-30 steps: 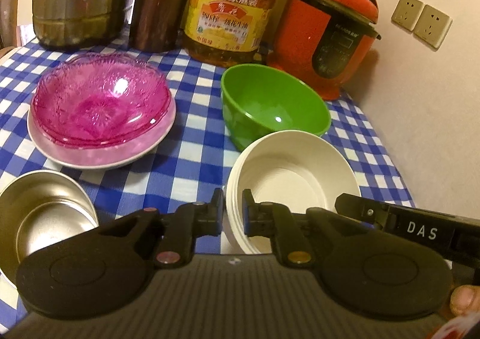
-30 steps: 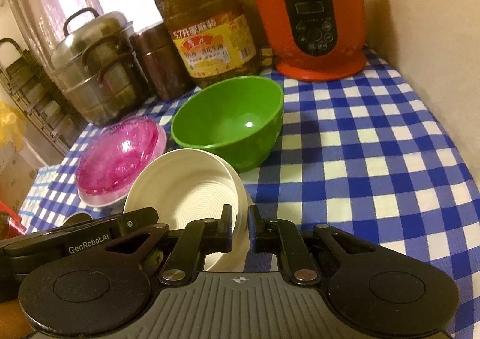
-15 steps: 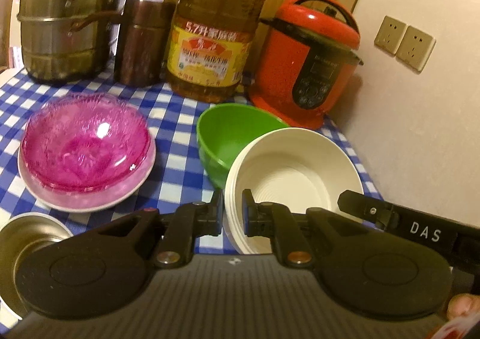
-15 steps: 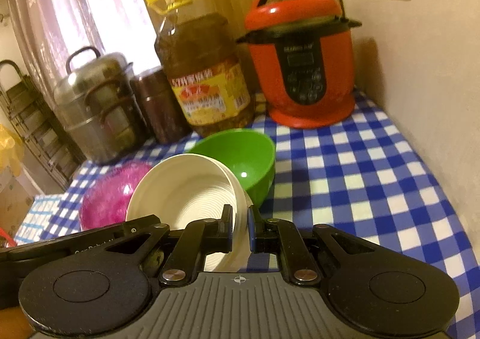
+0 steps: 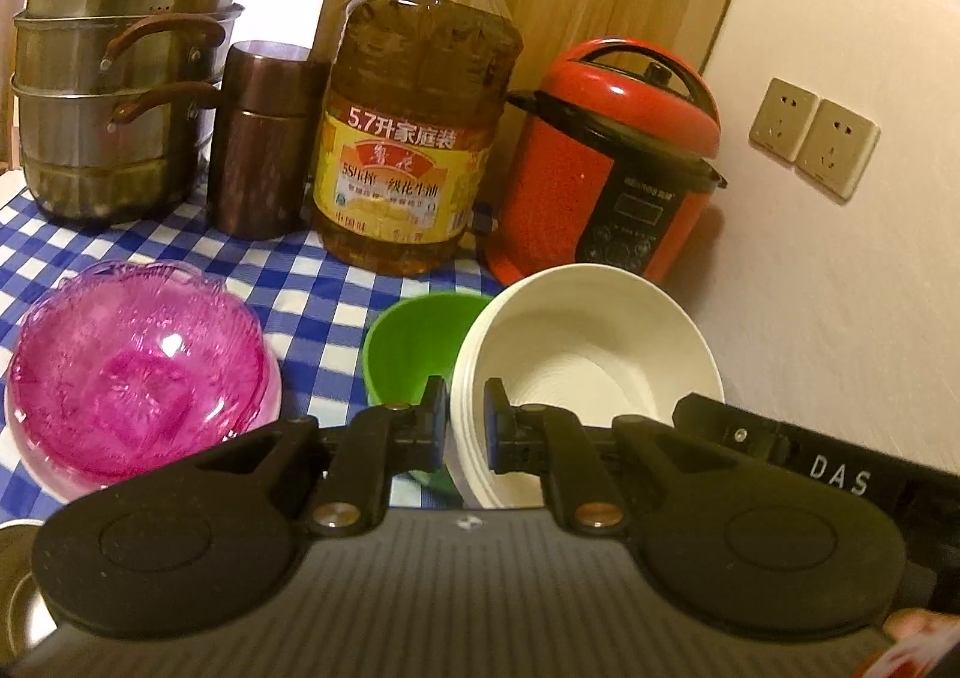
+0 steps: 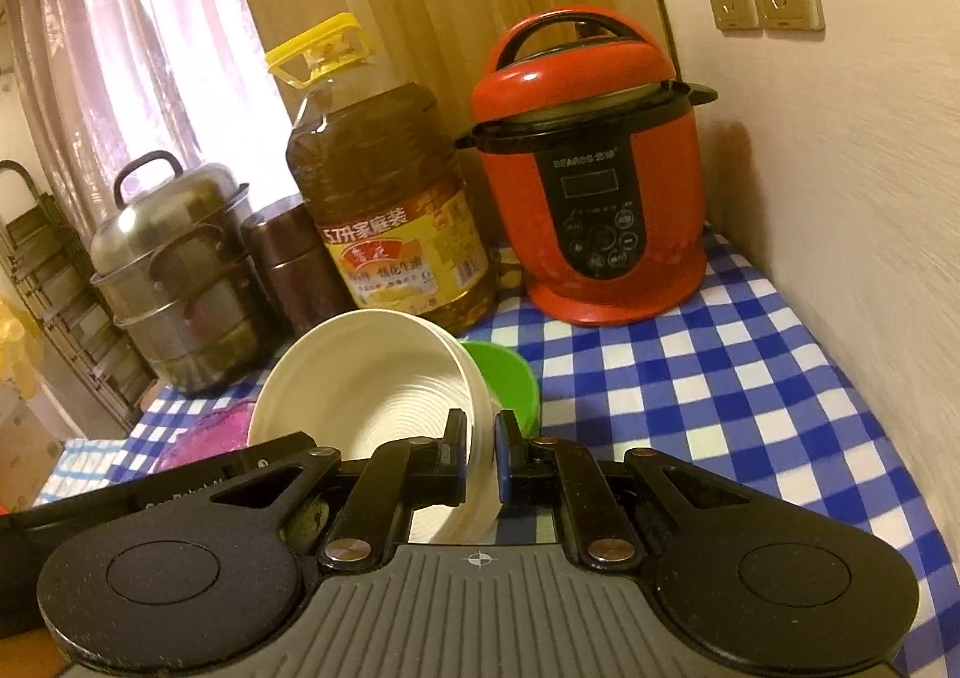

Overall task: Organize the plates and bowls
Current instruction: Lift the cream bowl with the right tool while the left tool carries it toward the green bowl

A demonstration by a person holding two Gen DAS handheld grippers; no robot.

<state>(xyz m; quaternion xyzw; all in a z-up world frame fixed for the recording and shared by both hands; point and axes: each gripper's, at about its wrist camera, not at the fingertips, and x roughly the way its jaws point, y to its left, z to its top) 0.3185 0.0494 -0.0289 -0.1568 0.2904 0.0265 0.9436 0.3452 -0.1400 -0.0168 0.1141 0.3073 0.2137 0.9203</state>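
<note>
Up over the checkered surface (image 6: 690, 378), left gripper (image 5: 467, 420) and right gripper (image 6: 480, 459) both clamp opposite rims of the white ribbed bowl (image 5: 588, 354), tilted, right above the green bowl (image 5: 414, 342); pink glass bowl (image 5: 132, 372) sits left.

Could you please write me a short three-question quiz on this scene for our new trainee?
1. True or false: both grippers are shut on the rim of one dish.
2. Which bowl stands just behind the white bowl: A pink, B green, C steel?
3. What stands between the steamer pot and the oil bottle?

Key:
1. True: left gripper, right gripper.
2. B, green bowl.
3. The brown canister.
</note>
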